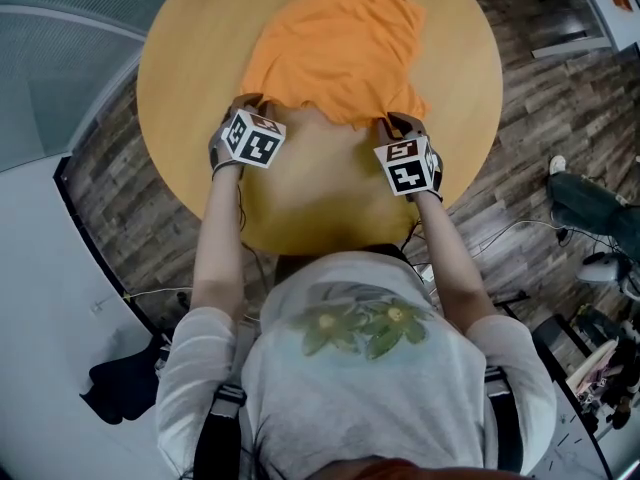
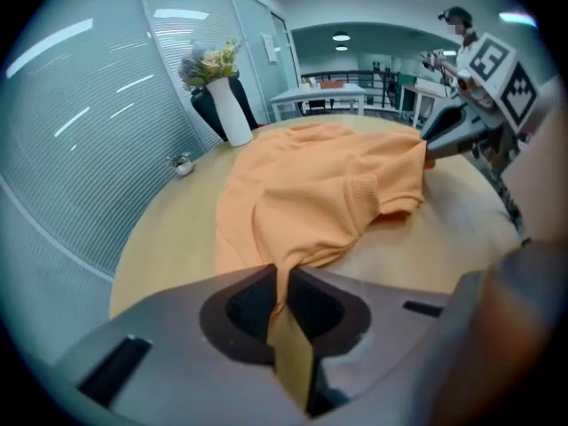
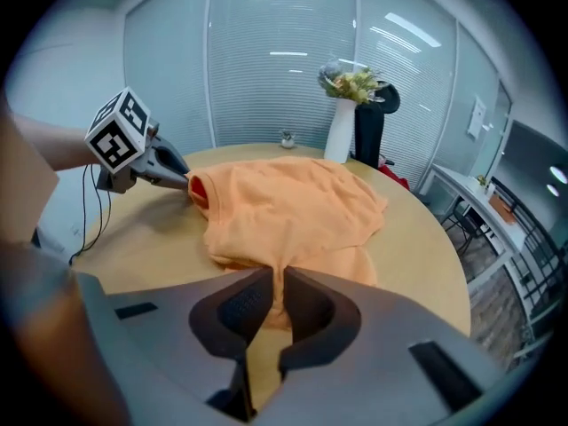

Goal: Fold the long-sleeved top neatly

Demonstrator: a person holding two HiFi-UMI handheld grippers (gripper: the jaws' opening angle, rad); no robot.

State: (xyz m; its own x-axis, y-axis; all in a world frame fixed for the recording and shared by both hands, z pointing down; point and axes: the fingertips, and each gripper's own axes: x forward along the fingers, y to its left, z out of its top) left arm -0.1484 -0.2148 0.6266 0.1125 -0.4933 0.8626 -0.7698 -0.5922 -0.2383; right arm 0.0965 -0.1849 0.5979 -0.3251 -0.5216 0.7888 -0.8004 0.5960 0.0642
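The round wooden table fills most of the head view, its pale top bare on the near side. The orange long-sleeved top lies on the far half of it in a loose, rumpled heap, with its near edge stretched out towards the person between the two tools.

The left gripper is clenched on the near left edge of the top: a thin fold of orange cloth runs up between its dark pads, which press on it from both sides. The right gripper grasps the near right edge in the same way, with a narrow pleat of cloth pinched between its pads. Both grippers sit low over the table, well apart, with bare wood between them.

Beyond the heap, at the table's far edge, a tall white vase stands upright and holds a bunch of pale green and yellow flowers. A black vase stands just beside it, partly behind it; what it holds cannot be made out. Whether the vases stand on the table cannot be told. A small object near the far rim is too small to identify.
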